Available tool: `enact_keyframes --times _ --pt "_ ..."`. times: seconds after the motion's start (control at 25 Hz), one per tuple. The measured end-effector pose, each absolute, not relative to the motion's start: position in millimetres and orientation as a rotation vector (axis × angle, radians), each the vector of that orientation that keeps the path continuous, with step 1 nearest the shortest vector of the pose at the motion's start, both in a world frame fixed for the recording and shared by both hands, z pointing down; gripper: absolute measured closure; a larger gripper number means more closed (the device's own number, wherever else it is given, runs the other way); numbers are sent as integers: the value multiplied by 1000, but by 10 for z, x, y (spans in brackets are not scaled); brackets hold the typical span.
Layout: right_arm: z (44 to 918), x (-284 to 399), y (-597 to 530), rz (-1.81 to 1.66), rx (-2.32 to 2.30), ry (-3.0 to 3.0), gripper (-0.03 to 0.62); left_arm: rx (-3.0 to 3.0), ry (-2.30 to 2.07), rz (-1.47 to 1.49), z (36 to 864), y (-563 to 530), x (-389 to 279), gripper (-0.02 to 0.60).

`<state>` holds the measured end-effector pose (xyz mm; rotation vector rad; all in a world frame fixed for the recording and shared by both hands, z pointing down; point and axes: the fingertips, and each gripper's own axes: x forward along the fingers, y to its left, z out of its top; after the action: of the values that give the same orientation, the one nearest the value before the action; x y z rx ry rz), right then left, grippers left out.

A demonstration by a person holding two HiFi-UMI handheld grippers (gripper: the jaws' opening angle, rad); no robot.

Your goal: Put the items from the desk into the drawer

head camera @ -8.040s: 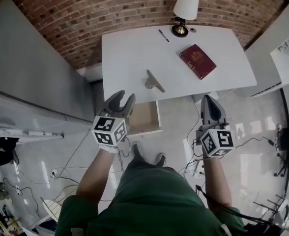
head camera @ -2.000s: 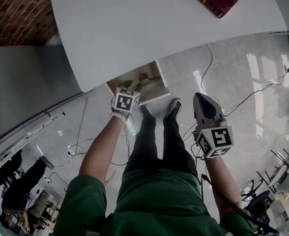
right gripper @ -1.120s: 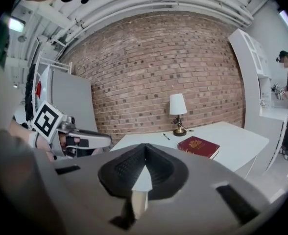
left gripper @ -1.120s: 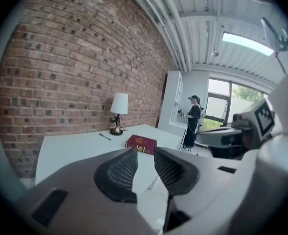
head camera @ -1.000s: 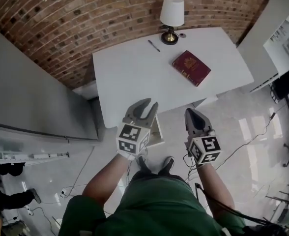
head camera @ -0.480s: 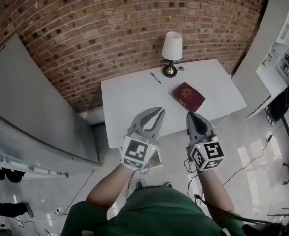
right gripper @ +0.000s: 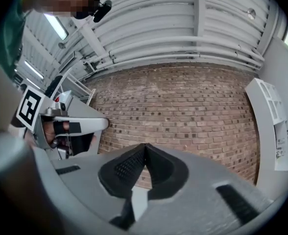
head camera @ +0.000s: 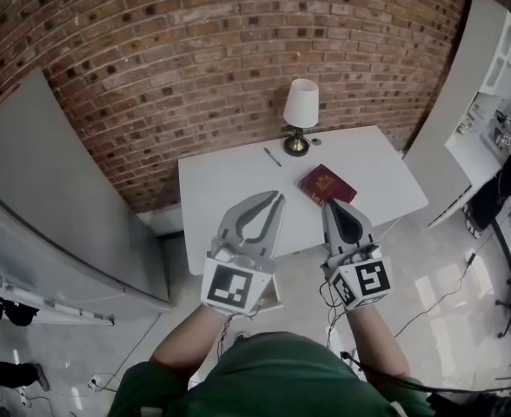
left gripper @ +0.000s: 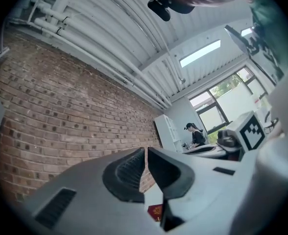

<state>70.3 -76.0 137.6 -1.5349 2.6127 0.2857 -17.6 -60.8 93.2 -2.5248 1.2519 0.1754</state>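
Two hand-held grippers, left (head camera: 278, 197) and right (head camera: 328, 205), are closed and empty; the left jaws have just come together on nothing. The metal piece has left the surface (head camera: 225, 181). Near the lamp (head camera: 300, 111), I must still stow the red book (head camera: 327, 185) and pen (head camera: 272, 156).

Red brick wall (head camera: 195, 50) behind a white desk (head camera: 216, 176) with a lamp (head camera: 301, 104); pale glossy floor (head camera: 429, 259), perhaps tiled

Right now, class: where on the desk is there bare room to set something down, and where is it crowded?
The desk is bare across its left half, from its left edge to the pen. The right end beyond the red book is bare too. The back middle is crowded: lamp, pen and book lie close together.
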Motion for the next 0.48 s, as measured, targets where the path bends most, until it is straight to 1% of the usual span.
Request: enact_keyframes --times 0.12,0.28,0.48 --pt "1311 620 -722 303 -1503 2609 594 -2540 1265 192 969 -594 -218 561" --pt "1320 646 -762 190 -1468 2558 594 -2585 1272 168 1099 -611 -267 561" --pt "1421 553 -740 312 -1518 2618 592 -2633 1311 146 1248 -681 -356 561"
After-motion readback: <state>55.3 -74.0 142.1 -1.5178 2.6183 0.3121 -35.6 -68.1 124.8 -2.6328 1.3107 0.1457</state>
